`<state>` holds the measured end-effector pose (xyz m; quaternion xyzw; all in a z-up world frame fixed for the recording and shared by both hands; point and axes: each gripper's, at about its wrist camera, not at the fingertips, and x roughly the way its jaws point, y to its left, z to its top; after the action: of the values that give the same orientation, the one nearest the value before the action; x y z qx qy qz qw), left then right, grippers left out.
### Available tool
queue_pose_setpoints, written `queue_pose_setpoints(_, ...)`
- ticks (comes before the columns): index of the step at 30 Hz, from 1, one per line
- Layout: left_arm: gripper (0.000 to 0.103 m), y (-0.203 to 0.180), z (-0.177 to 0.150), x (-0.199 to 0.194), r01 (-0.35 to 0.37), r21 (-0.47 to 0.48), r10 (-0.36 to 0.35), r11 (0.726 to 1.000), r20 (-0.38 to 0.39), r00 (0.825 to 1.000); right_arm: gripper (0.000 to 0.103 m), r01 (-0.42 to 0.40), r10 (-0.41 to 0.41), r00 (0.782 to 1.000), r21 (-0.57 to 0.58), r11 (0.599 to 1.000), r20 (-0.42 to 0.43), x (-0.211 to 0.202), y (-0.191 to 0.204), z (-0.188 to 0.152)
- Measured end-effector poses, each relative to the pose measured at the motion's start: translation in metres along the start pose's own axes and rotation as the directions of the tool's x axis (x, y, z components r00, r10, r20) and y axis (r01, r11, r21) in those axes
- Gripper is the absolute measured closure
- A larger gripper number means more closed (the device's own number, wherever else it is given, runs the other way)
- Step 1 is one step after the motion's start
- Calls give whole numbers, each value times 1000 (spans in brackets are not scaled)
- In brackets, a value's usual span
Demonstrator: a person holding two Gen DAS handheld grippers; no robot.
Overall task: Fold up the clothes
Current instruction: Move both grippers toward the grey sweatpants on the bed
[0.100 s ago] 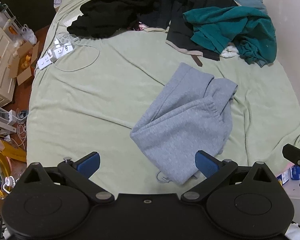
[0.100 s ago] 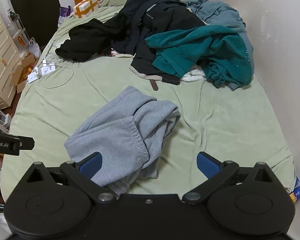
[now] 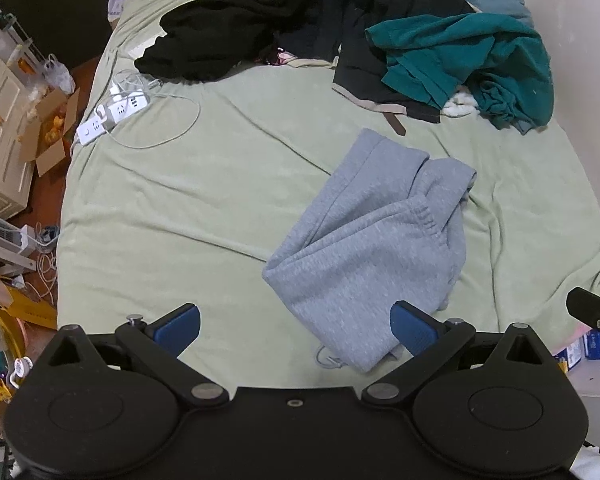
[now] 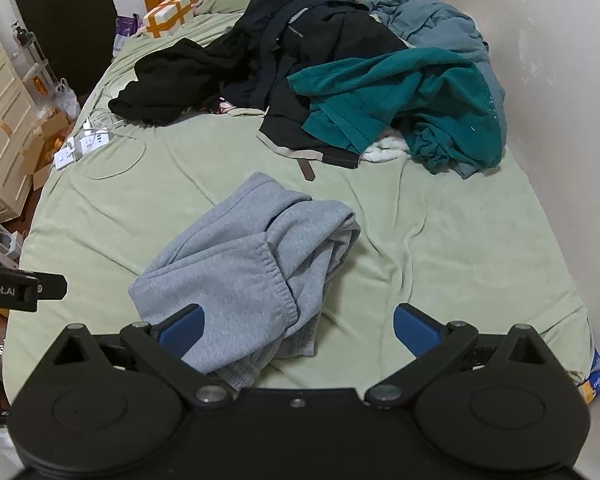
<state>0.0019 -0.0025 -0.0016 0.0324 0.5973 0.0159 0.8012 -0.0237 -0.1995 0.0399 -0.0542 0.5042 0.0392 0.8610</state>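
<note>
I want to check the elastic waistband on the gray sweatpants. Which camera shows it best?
The right wrist view: the gray sweatpants lie close, and the ribbed waistband curves across them in full. The left wrist view shows the waistband farther off and smaller.

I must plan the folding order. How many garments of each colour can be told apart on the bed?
Grey: 1, the grey sweatpants
Teal: 1, the teal garment
Blue-grey: 1, the blue-grey garment
Black: at least 2, tangled in the black heap; exact number cannot be told
Total: at least 5
</note>
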Motion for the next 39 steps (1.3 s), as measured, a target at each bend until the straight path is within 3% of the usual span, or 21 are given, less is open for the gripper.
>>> queue_pose_setpoints(17,0,-14,-5,1,-2,3,2,1000,3,1000,1,-23,25,999,38,999,-44,6,-10,1)
queue_pose_setpoints(39,0,-6,-5,7,-15,6,15,1000,-23,1000,1,-38,34,997,-42,998,-76,17,7,3)
